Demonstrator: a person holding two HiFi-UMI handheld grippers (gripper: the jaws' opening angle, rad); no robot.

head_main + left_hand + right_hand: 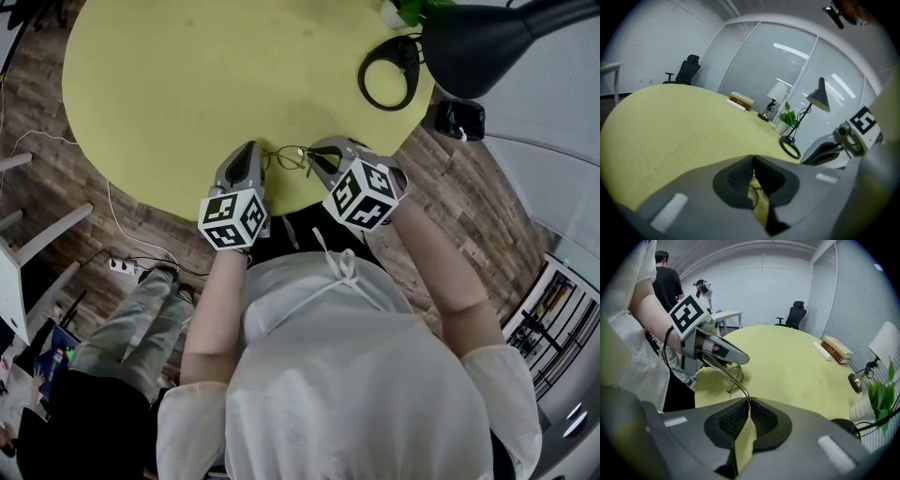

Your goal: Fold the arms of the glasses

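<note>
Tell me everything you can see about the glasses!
The glasses are thin, with a wire frame that looks like metal and clear lenses. They sit over the near edge of the yellow-green table. The left gripper pinches one end. The right gripper is shut on a slim curved arm, which looks unfolded.

In the lower middle of my frame the right gripper point(750, 402) has its pads pinched on a thin metal arm of the glasses point(727, 373). That arm climbs up-left to the left gripper point(733, 357), above the yellow-green table point(787, 362). Two books point(836, 348) lie at the right.
</note>
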